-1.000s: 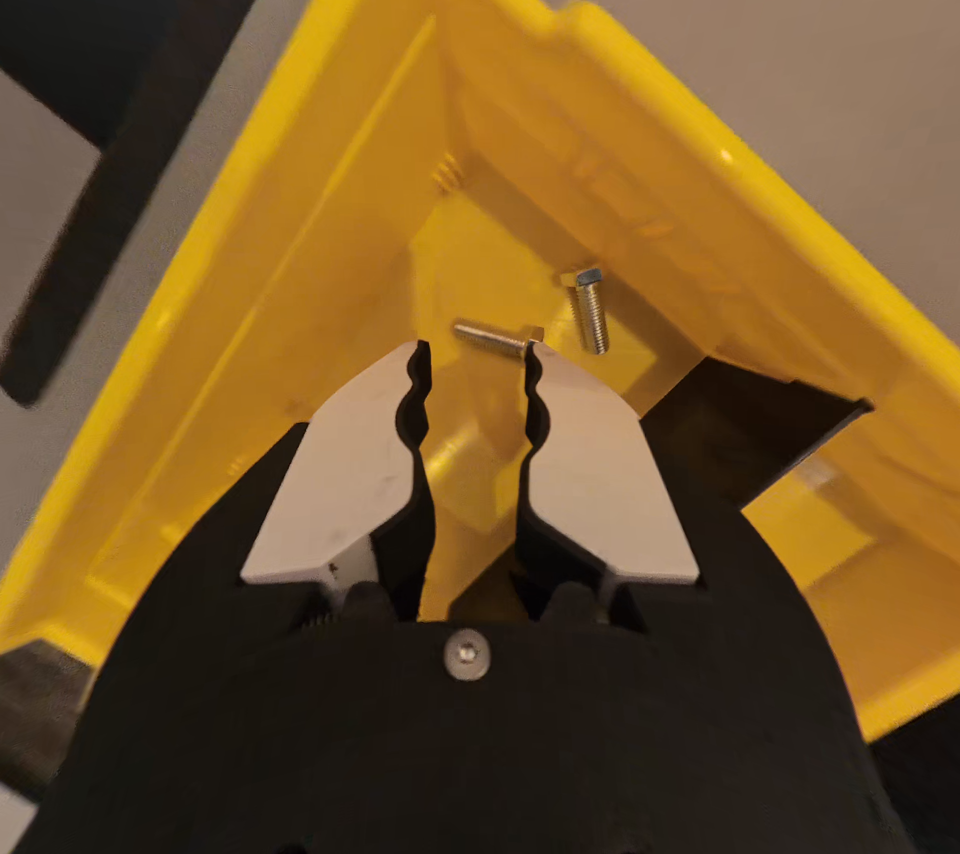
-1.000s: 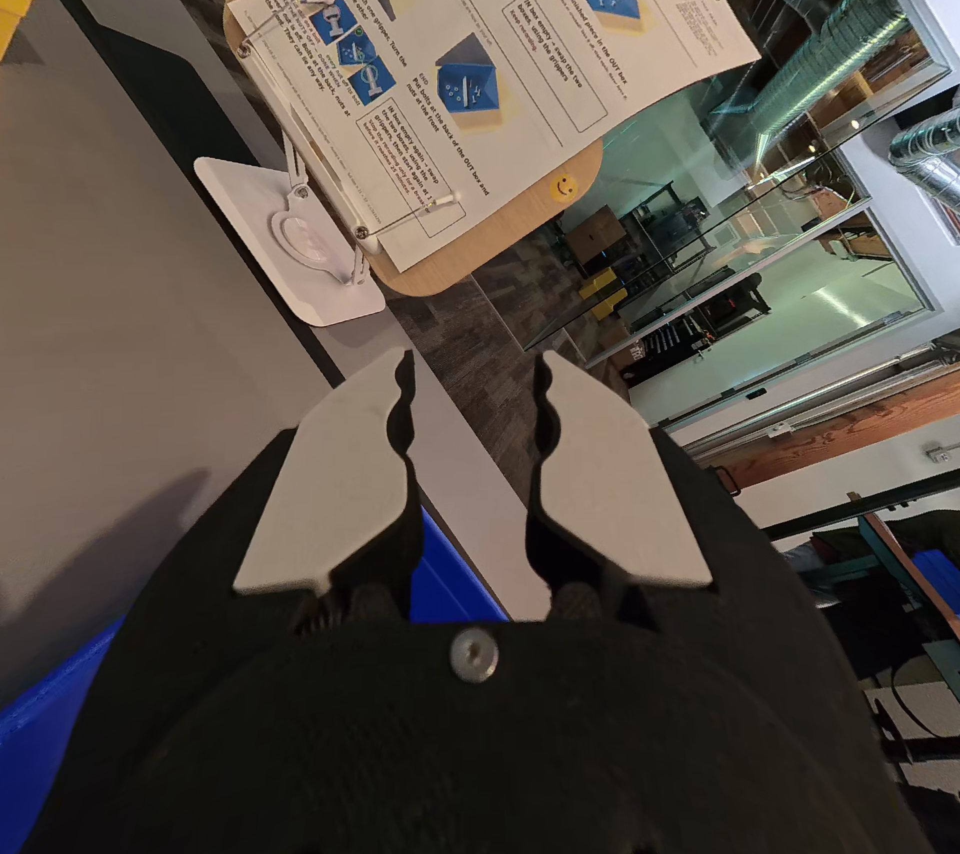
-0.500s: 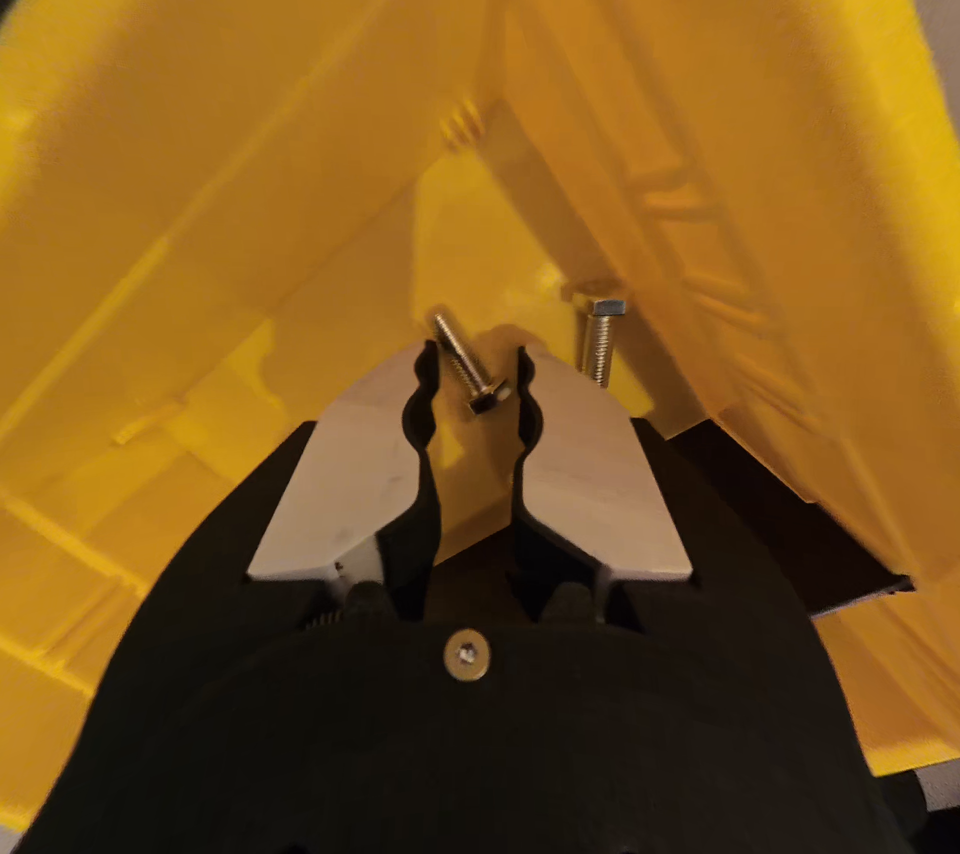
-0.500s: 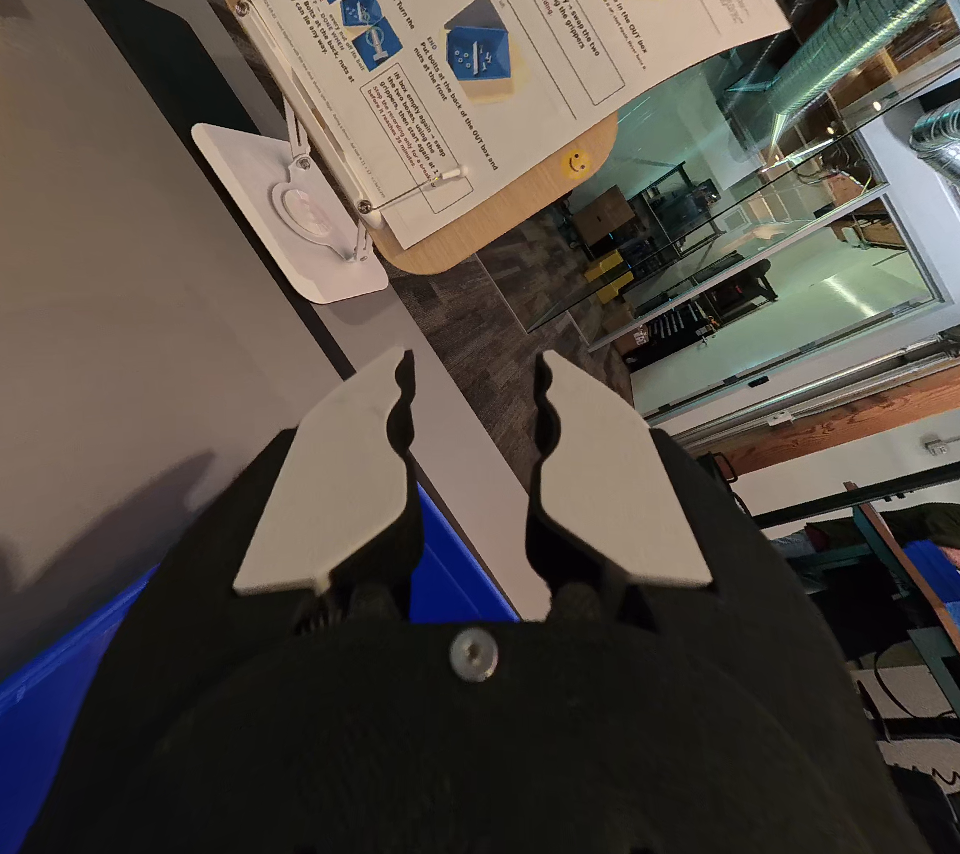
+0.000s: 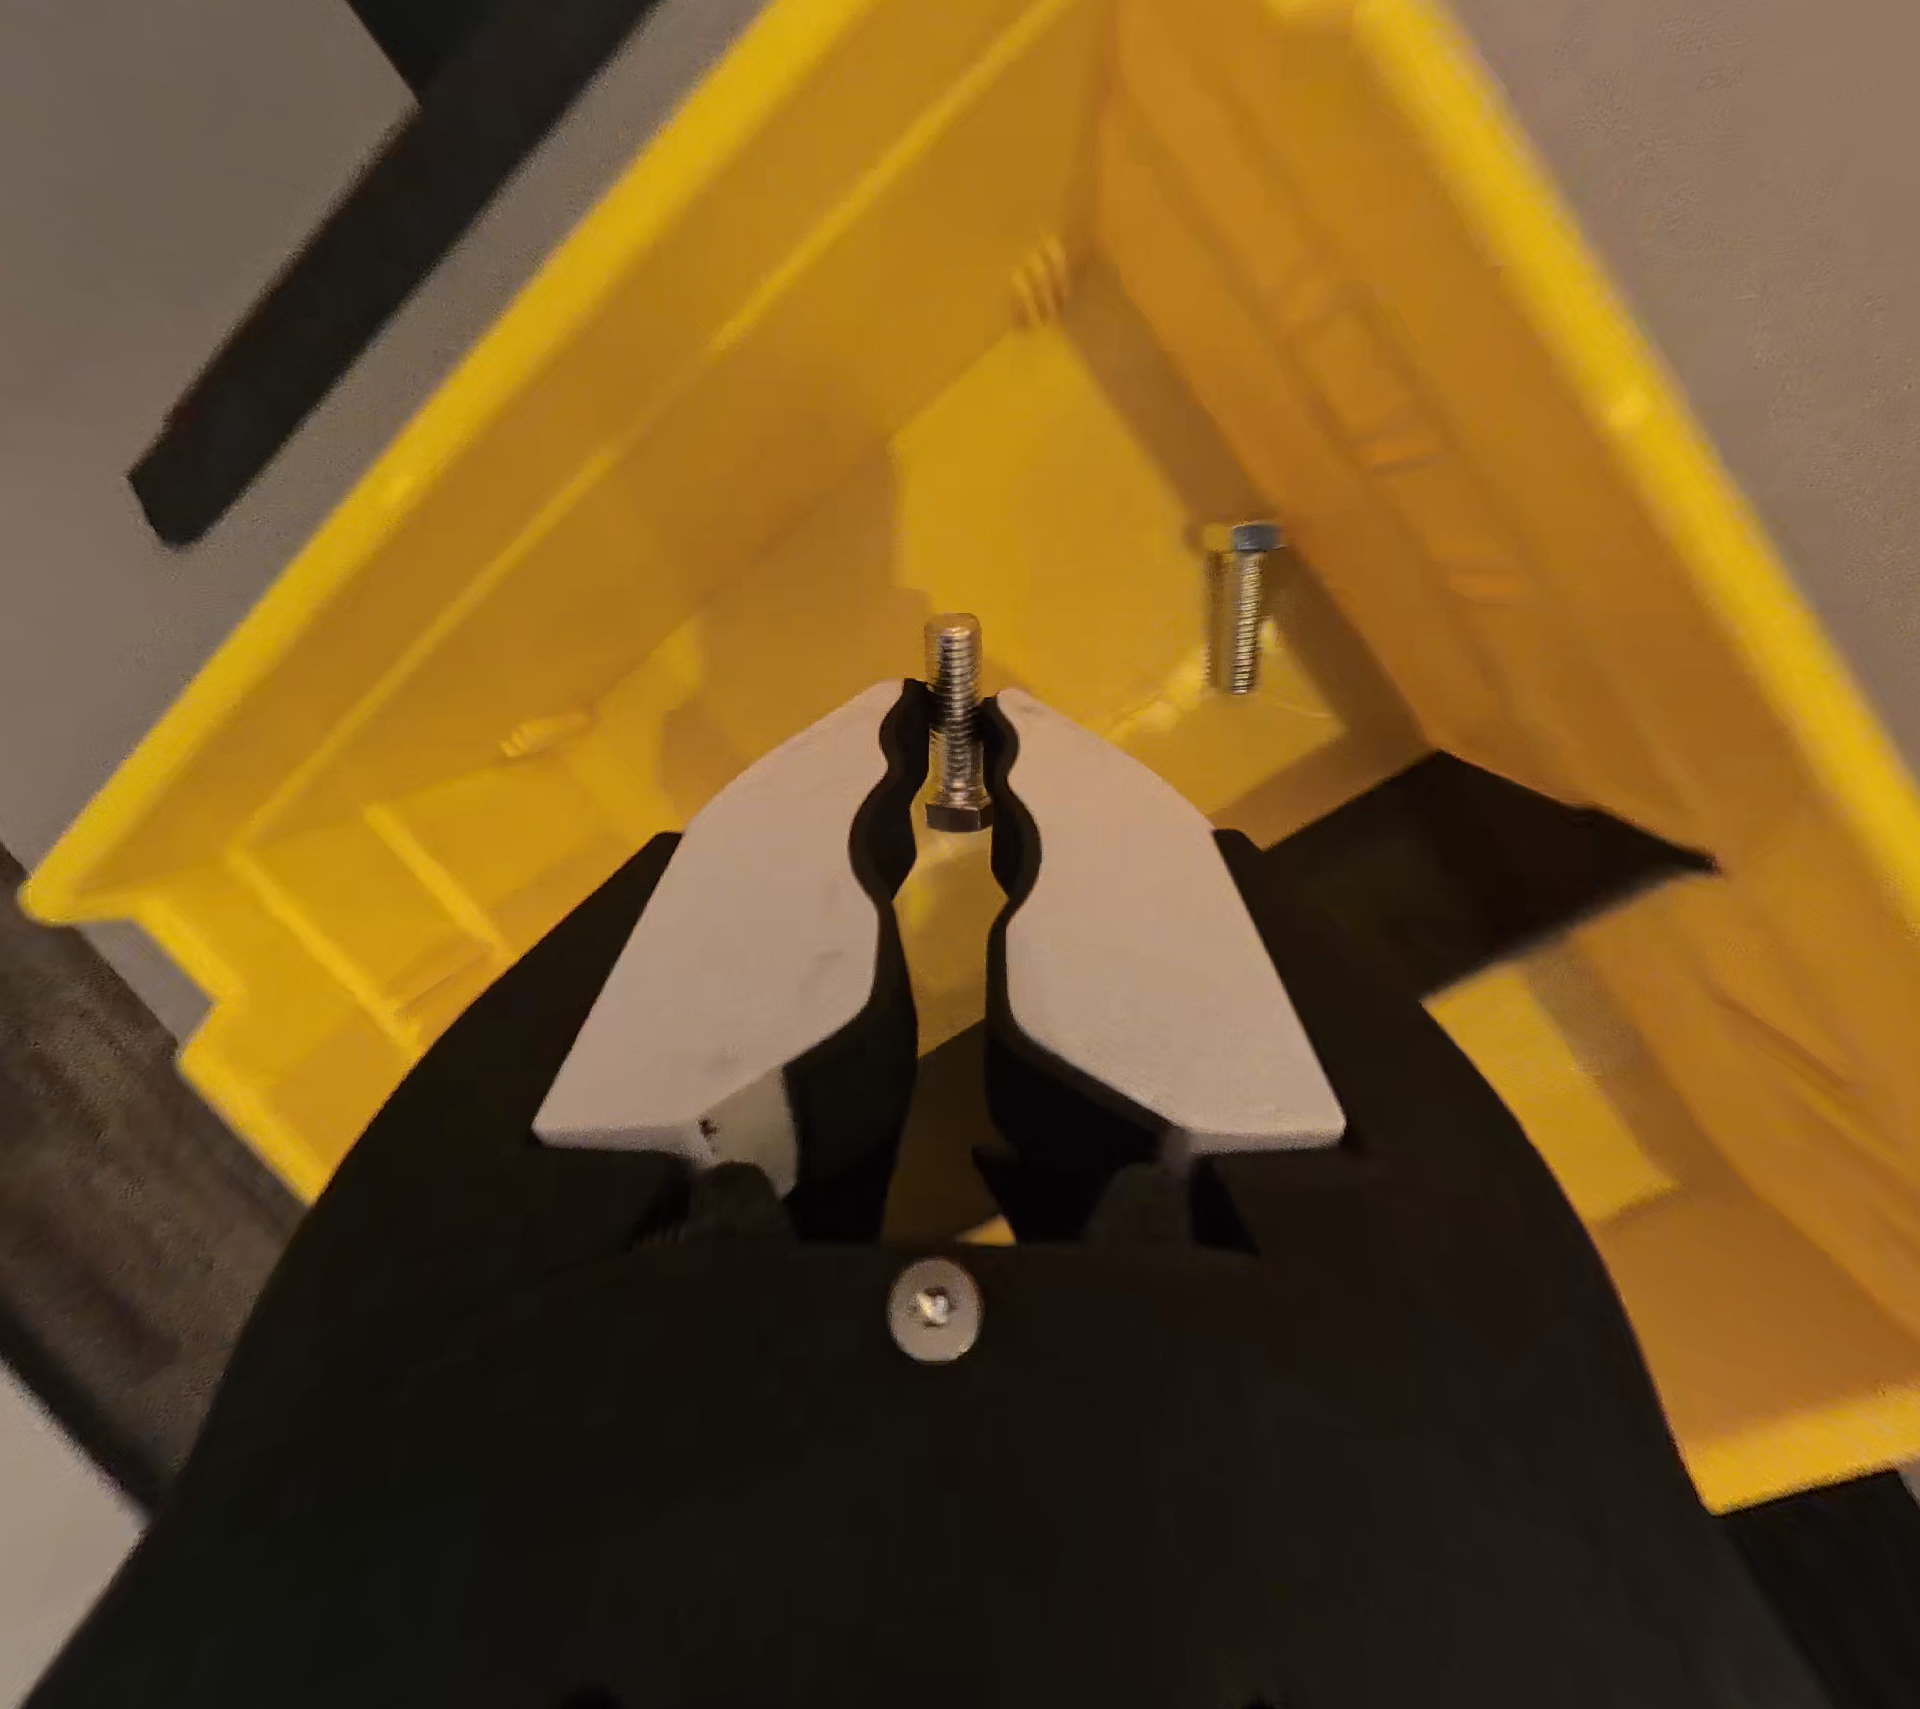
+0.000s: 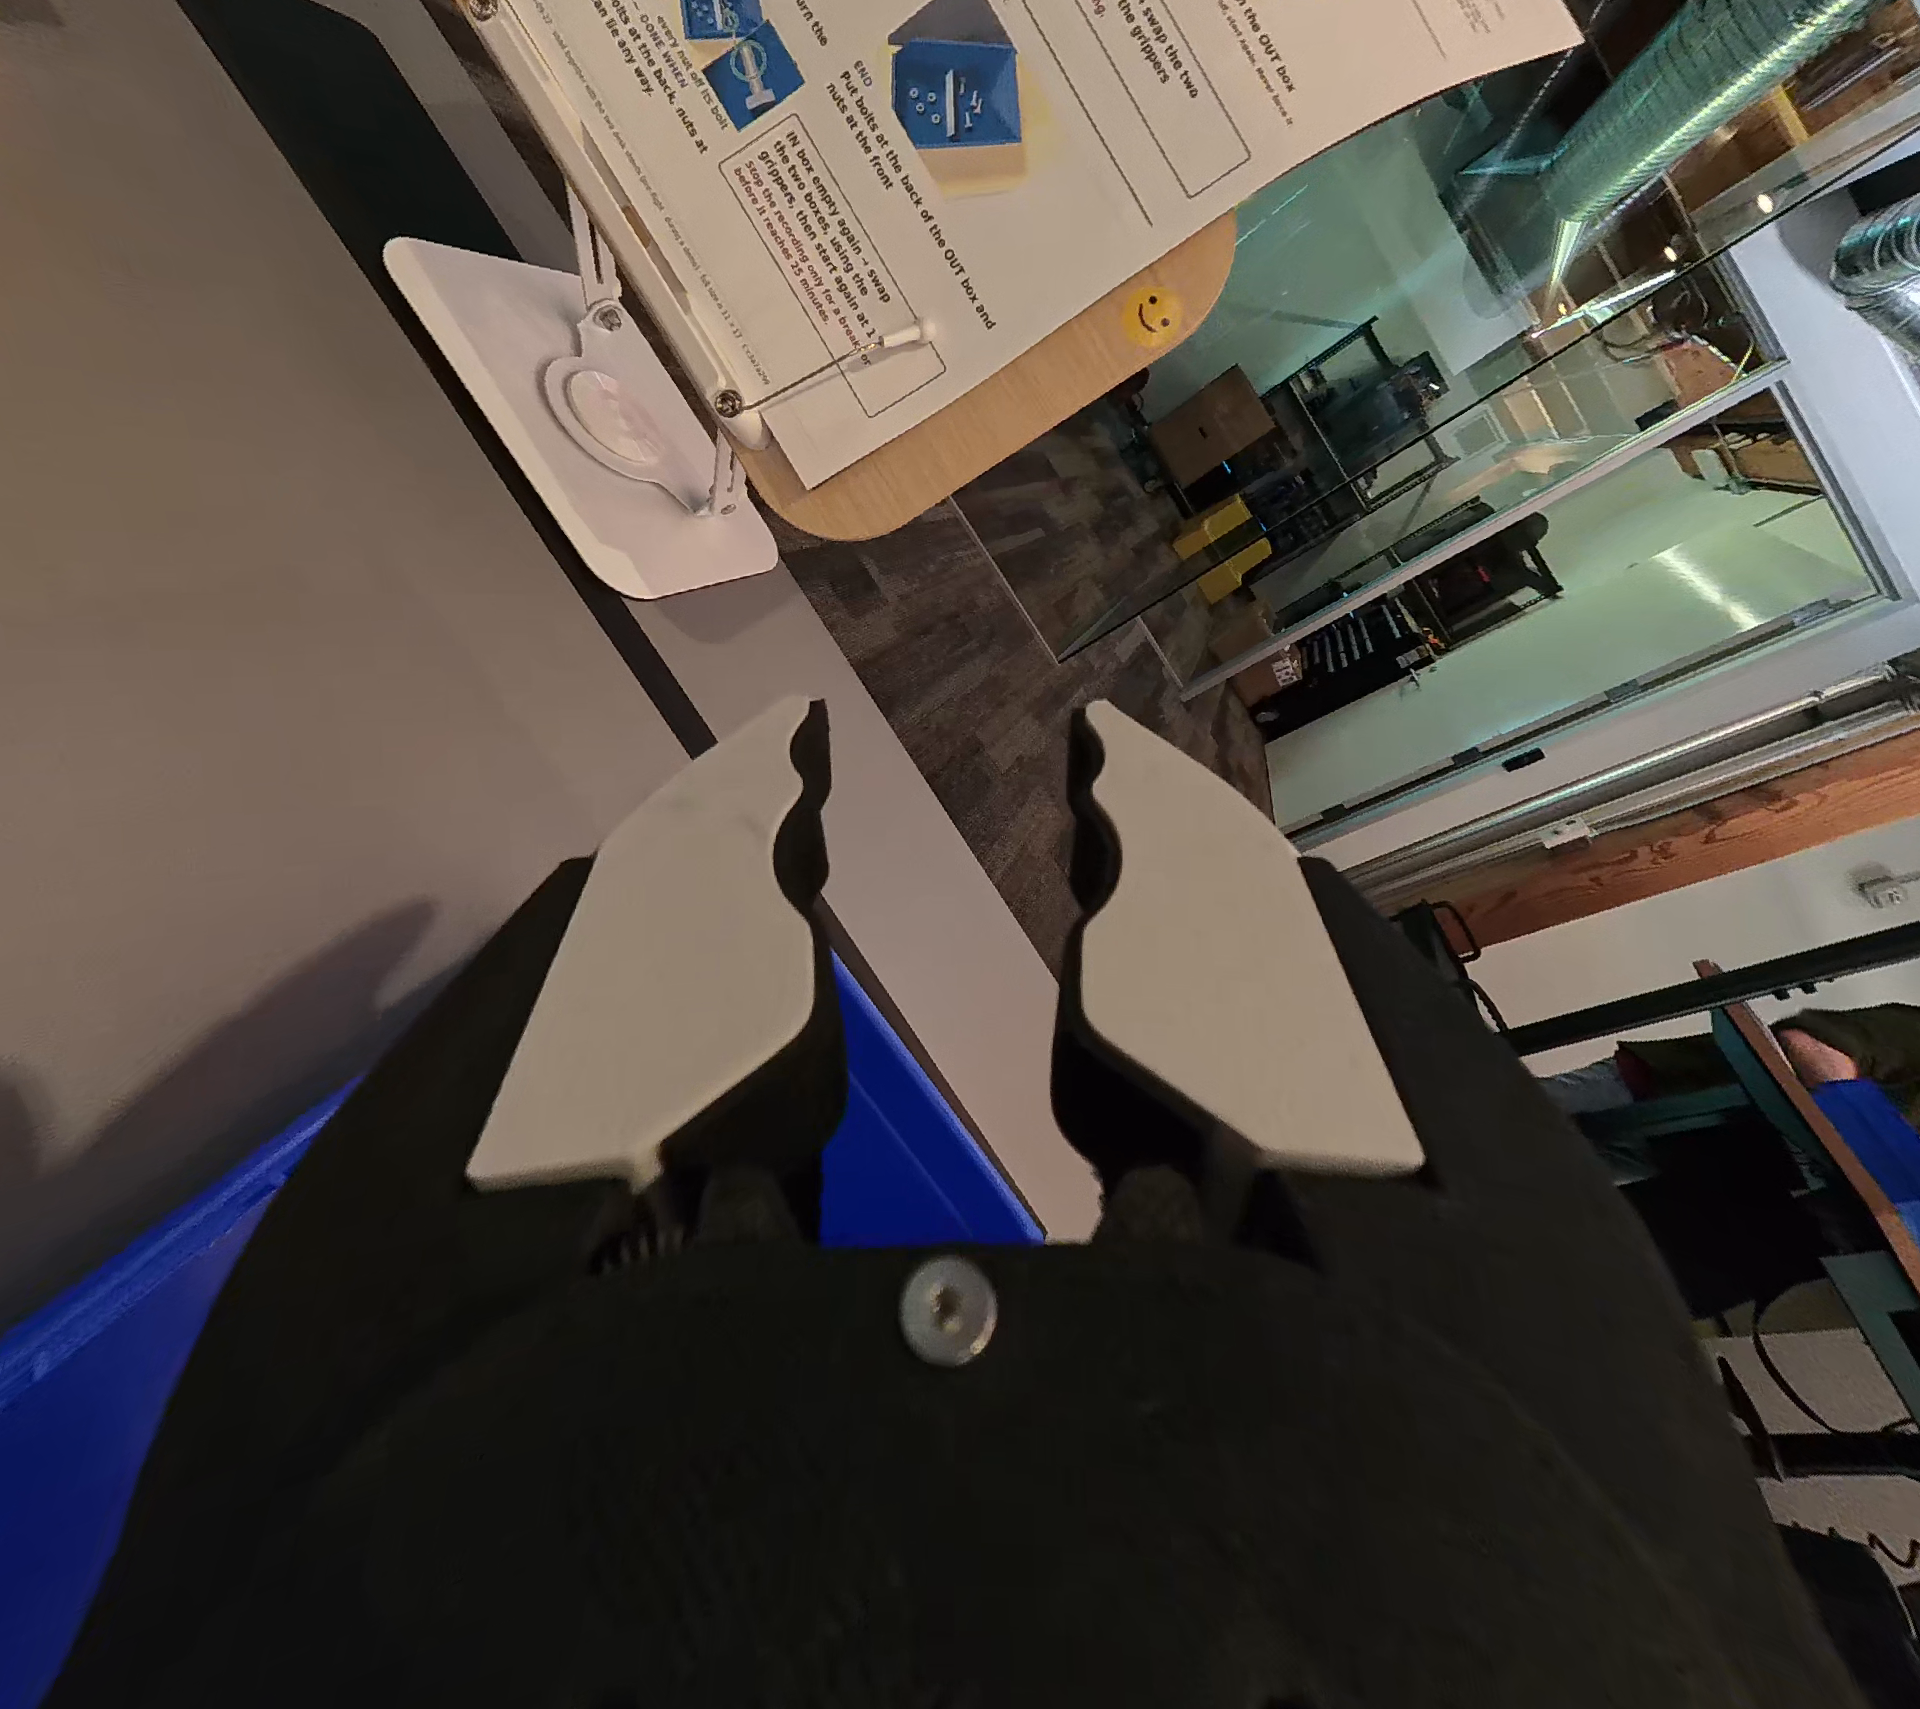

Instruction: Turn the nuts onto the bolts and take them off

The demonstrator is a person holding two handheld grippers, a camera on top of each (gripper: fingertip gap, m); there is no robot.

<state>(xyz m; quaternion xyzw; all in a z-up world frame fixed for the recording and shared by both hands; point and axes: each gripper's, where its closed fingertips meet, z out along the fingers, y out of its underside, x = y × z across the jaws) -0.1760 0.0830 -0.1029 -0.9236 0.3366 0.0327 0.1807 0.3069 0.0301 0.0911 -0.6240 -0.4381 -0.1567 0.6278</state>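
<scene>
In the left wrist view my left gripper (image 5: 951,703) is shut on a silver bolt (image 5: 954,724). The bolt points forward along the fingers, threaded end out past the tips, hex head back between the jaws. It is held above the floor of a yellow bin (image 5: 727,329). A second silver bolt (image 5: 1236,610) lies in the bin by its right wall. No nut shows. In the right wrist view my right gripper (image 6: 945,714) is open and empty, held over the grey table (image 6: 260,568), with a blue bin (image 6: 914,1140) under it.
A white stand (image 6: 582,423) on the table holds a wooden board with a printed instruction sheet (image 6: 987,49). The table's far edge runs behind it, with dark floor and glass walls beyond. A black strip (image 5: 343,288) crosses the table left of the yellow bin.
My left gripper closed on the bolt that lay in the bin and lifted it, so it now points forward between the fingers. The right gripper barely moved and stayed open.
</scene>
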